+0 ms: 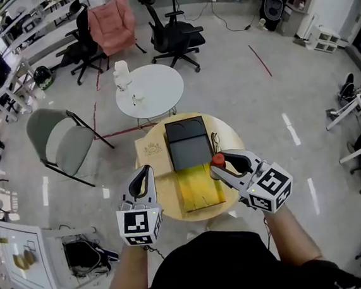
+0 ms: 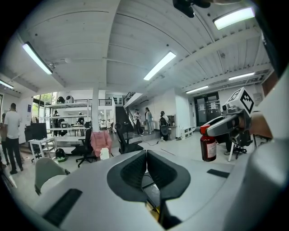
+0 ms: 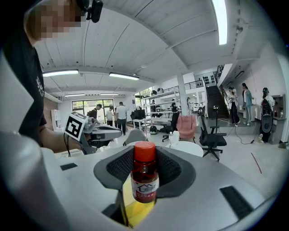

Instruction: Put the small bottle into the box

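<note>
A small amber bottle [image 3: 144,178] with a red cap [image 1: 217,160] is held upright in my right gripper [image 1: 222,163], whose jaws are shut on it, above the right side of a round wooden table [image 1: 163,177]. The same bottle [image 2: 208,144] shows at the right of the left gripper view. A black box [image 1: 190,151] with its lid [image 1: 185,129] lies open at the table's middle, just left of the bottle. A yellow cloth-like sheet [image 1: 199,186] lies in front of the box. My left gripper [image 1: 146,174] is shut and empty, held over the table's left edge.
A white round table [image 1: 150,91] with a white bottle [image 1: 121,74] stands beyond the wooden one. A grey folding chair [image 1: 63,142] is at the left, office chairs [image 1: 173,36] farther back. People stand in the distance. Eyeglasses [image 1: 215,141] lie right of the box.
</note>
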A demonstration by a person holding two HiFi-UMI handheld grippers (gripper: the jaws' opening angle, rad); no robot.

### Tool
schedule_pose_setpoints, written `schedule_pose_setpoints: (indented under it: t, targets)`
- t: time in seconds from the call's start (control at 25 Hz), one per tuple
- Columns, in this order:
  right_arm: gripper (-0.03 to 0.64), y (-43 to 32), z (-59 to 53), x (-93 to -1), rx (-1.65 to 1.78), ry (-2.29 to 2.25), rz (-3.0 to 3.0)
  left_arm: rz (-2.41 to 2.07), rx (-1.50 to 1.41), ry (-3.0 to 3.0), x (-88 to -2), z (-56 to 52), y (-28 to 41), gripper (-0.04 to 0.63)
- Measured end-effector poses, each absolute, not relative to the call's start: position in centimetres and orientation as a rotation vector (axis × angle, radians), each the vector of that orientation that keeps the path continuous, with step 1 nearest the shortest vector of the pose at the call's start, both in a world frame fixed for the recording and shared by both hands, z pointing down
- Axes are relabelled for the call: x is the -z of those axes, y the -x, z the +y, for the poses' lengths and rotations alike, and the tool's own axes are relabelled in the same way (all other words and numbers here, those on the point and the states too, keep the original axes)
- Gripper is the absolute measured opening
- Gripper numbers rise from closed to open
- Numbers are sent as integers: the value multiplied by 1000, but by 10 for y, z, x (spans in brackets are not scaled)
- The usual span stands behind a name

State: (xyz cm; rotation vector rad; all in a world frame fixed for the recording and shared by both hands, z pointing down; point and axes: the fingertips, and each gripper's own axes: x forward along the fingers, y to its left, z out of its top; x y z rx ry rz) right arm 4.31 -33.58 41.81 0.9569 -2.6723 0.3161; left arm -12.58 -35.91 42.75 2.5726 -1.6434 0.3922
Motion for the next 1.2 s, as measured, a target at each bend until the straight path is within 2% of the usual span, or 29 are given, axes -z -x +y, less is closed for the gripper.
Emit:
schedule_pose_setpoints:
  t: [1.2]
  targets:
    - [152, -47, -353, -566, -564, -745, -2494, -1561, -530, -2436, -540, -371, 107, 20]
